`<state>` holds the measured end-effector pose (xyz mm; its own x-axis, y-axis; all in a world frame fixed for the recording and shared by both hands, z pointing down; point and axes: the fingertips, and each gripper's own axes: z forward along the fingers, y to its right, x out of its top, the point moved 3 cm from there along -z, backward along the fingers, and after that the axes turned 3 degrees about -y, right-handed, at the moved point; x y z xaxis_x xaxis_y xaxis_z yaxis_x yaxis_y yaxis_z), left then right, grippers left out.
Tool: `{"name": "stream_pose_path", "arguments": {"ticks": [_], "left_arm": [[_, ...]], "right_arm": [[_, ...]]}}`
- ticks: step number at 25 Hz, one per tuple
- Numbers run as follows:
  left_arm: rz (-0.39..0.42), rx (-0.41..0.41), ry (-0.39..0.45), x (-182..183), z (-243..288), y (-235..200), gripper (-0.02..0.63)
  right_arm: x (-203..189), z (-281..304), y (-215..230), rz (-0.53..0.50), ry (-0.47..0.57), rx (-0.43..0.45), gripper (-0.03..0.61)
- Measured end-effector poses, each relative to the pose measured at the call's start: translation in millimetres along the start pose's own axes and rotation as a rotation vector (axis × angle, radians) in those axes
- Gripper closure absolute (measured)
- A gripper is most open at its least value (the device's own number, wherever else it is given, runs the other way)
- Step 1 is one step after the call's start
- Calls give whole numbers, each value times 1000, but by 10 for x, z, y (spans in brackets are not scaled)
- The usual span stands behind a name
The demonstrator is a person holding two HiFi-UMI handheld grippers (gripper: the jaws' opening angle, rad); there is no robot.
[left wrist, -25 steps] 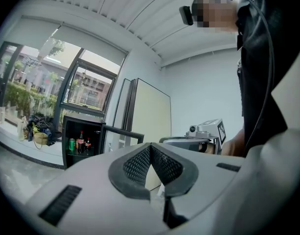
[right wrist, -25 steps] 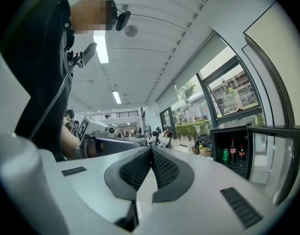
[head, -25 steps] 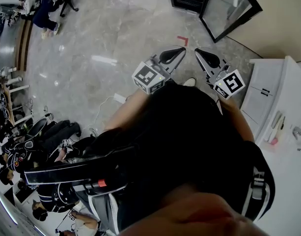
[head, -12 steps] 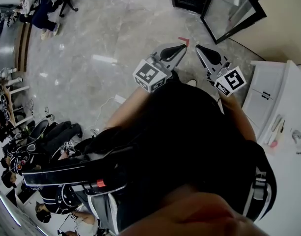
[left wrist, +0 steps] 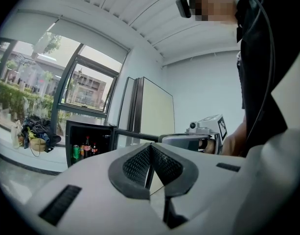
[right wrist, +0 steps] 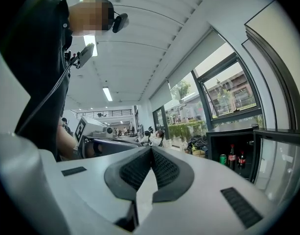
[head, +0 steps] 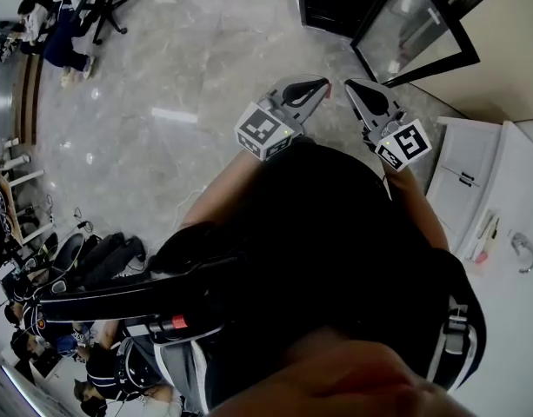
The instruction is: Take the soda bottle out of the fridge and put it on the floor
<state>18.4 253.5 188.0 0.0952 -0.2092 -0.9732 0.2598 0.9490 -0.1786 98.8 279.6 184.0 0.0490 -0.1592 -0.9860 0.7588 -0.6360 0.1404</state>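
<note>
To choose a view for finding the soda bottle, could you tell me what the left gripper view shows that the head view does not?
Only the left gripper view looks inside the fridge, where a green can and dark bottles stand. Only the head view shows the marble floor and the white counter. Both show the fridge's open glass door, the left tool and the right tool.

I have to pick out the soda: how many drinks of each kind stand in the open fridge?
Bottles: 2
Green can: 1
Total: 3
</note>
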Motion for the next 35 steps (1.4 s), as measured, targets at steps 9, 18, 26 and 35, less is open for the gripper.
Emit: {"name": "stream_pose_path", "arguments": {"ticks": [9,18,26,35], "left_arm": [[-25,-54,-10,19,-122,-760,611],[-28,-80,5,71,-116,-1135,611],[-32,-55,8,70,66,-1381,611],[-36,9,-11,194,620,-1799,611]], "right_arm": [[21,696,187,22,-5,-84,568],[24,983,309,20,-19,-142,568],[-10,1071,644,25,-18,-143,568],[18,1244,1407,29,-16,-99,568]]}}
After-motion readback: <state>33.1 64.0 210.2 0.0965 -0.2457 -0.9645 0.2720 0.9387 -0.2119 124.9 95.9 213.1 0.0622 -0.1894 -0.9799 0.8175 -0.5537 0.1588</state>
